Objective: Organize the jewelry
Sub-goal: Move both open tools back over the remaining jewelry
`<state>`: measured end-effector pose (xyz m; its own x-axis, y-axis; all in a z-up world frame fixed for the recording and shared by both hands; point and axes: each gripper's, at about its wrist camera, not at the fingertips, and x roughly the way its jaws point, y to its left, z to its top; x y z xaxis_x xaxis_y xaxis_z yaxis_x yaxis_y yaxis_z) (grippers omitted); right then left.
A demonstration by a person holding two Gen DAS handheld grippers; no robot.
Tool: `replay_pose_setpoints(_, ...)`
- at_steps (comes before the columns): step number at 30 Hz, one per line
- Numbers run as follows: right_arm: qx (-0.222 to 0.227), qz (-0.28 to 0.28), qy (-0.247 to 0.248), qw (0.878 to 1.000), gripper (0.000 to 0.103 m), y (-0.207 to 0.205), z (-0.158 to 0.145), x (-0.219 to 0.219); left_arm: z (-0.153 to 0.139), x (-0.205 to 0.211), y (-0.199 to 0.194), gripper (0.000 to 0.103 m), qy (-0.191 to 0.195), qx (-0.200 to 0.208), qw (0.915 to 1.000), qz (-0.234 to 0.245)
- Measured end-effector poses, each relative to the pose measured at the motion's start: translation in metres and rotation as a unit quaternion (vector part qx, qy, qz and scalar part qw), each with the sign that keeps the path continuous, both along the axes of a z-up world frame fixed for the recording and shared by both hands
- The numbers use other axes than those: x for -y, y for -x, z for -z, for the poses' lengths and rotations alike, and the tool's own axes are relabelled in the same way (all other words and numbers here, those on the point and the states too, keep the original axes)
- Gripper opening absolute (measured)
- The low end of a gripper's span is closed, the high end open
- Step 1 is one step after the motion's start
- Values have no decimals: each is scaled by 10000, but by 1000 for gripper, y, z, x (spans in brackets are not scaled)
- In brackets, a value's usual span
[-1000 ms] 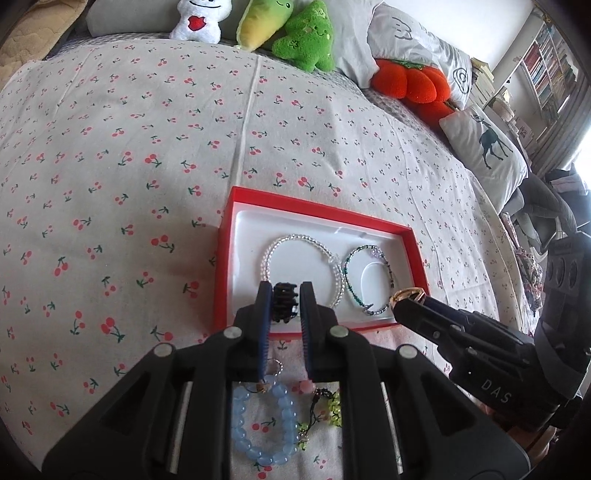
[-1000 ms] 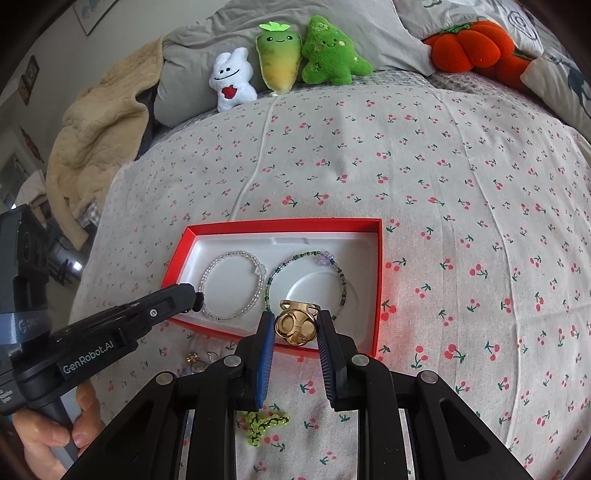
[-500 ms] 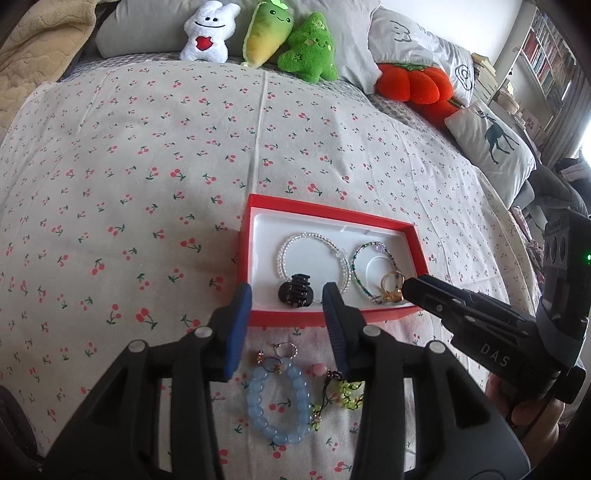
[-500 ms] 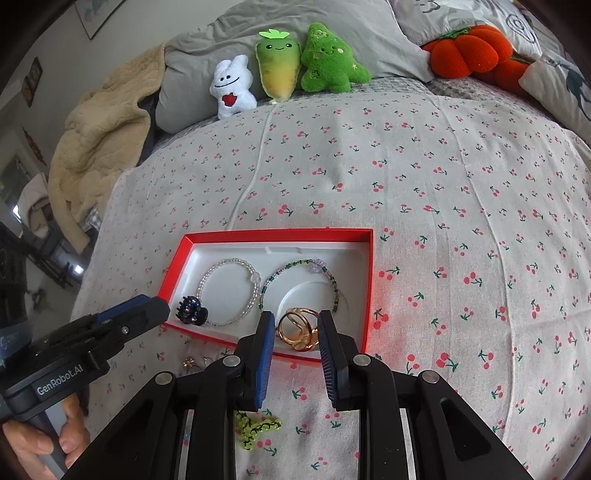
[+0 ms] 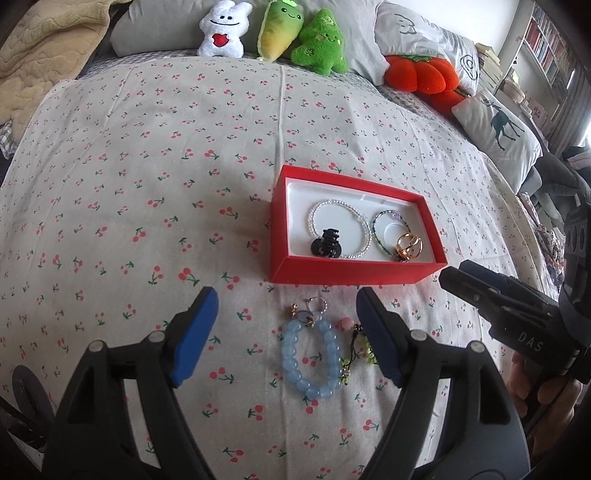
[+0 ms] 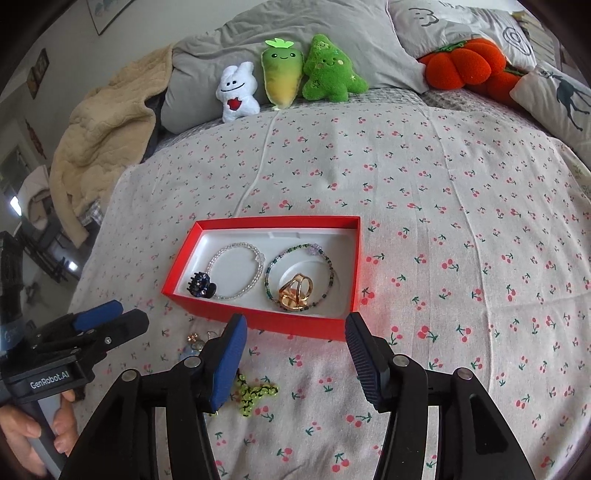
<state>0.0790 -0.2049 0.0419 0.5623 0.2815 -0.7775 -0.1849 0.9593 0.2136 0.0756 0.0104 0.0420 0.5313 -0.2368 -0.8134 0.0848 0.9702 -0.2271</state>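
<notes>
A red box (image 5: pixel 347 275) (image 6: pixel 258 319) lies on the cherry-print bedspread. It holds a clear bead bracelet (image 5: pixel 338 212) (image 6: pixel 236 267), a green bead bracelet (image 5: pixel 380 230) (image 6: pixel 299 275), a black claw clip (image 5: pixel 327 243) (image 6: pixel 201 285) and a gold clip (image 5: pixel 408 246) (image 6: pixel 295 291). A blue bead bracelet (image 5: pixel 312 356), small earrings (image 5: pixel 308 308) (image 6: pixel 195 338) and a yellow-green bead charm (image 5: pixel 364 349) (image 6: pixel 255 393) lie on the bedspread in front of the box. My left gripper (image 5: pixel 286 330) is open and empty above the blue bracelet. My right gripper (image 6: pixel 295 352) is open and empty in front of the box.
Plush toys (image 6: pixel 284 77) and pillows (image 5: pixel 417 33) line the head of the bed. An orange pumpkin cushion (image 6: pixel 461 66) and a deer pillow (image 5: pixel 498 129) lie at the right. A beige blanket (image 6: pixel 99 133) hangs at the left.
Both grippers let go of their clips, which now lie in the box. Both have opened wide and pulled back toward the near side of the bed.
</notes>
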Motion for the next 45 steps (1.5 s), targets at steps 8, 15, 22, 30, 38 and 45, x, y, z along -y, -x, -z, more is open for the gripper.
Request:
replay_pose_setpoints(8, -97, -162, 223, 9996, 71, 21, 6, -8, 12, -7, 16, 78, -187, -216, 9995, 130)
replay_pose_setpoints(15, -319, -87, 447, 9985, 77, 28, 21, -8, 27, -11, 29, 83, -339, -465, 9980, 277)
replay_pose_setpoints(22, -577, -215, 776, 9951, 81, 36, 41, -12, 47, -12, 40, 83, -685, -645, 9945, 461)
replay_pose_setpoints(30, -688, -280, 951, 9927, 81, 41, 48, -16, 59, -8, 49, 83, -849, -691, 9907, 811)
replay_pose_setpoints(38, -778, -313, 982, 9916, 81, 39, 51, -18, 53, -4, 41, 63, -106, -642, 9941, 867)
replay_pose_setpoints(45, -895, -375, 1030, 9899, 82, 39, 58, -23, 58, 9, 27, 48, -65, -686, 9947, 761)
